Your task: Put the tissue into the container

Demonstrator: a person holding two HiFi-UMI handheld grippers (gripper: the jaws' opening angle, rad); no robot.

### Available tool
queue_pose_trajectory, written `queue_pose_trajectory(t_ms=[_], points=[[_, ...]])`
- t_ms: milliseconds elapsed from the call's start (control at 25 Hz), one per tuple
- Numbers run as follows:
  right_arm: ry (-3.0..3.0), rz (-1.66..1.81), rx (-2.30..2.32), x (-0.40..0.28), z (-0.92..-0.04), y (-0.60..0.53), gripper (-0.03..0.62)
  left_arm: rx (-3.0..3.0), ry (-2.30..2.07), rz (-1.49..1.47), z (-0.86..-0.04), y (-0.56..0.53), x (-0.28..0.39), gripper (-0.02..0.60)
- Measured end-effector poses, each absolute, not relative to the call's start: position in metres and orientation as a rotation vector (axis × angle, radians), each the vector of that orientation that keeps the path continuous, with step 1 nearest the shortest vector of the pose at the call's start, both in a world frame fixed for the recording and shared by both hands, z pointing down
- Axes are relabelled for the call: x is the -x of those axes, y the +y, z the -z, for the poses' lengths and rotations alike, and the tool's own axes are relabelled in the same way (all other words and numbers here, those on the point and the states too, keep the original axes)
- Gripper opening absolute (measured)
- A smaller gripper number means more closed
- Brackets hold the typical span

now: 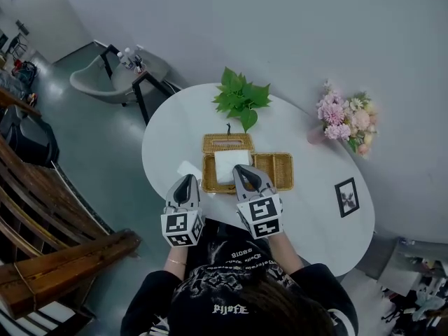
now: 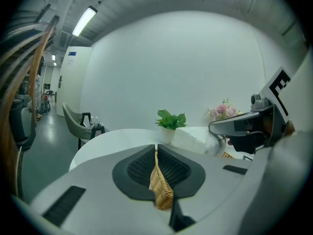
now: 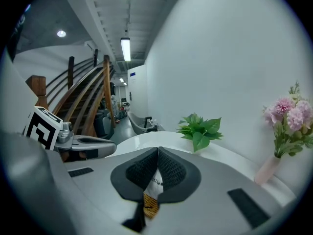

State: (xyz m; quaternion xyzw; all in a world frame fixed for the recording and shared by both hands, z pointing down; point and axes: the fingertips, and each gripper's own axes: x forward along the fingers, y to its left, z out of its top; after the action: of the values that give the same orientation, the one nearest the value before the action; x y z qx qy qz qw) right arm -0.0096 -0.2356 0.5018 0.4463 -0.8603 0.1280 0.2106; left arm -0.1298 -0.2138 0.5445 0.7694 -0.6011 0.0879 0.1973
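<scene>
Both forearms reach forward from the body, side by side over the round white tabletop (image 1: 308, 215), with the marker cubes facing up toward the head camera. The left tongs (image 1: 188, 180) are clenched on the left rim of the wicker basket (image 1: 276, 177), and a strip of weave shows between their pads. Just right of them, the right tongs (image 1: 239, 169) point down into the basket and are closed on the white tissue pack (image 1: 229, 163). Its printed wrapper sits between the pads, with wicker beneath it. The pack lies in the basket's left part, and bare weave extends to the right of the right tongs. Straight beyond both tips a flat wicker lid (image 1: 228, 143) lies against the basket's far side, with a potted plant (image 1: 240, 96) farther on. Pink flowers (image 1: 344, 117) and a small picture frame (image 1: 346, 197) stand well off to the right of the right tongs.
</scene>
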Motion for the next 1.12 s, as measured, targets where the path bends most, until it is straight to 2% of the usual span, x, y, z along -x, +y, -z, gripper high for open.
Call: queue_pose_trajectory(t_ms=[1120], points=[[-2.216,-0.455,-1.186,0.038,-0.575,-0.239,0.025,-2.069,-1.608,-0.165,-0.569,-0.211,0.155,0.034]])
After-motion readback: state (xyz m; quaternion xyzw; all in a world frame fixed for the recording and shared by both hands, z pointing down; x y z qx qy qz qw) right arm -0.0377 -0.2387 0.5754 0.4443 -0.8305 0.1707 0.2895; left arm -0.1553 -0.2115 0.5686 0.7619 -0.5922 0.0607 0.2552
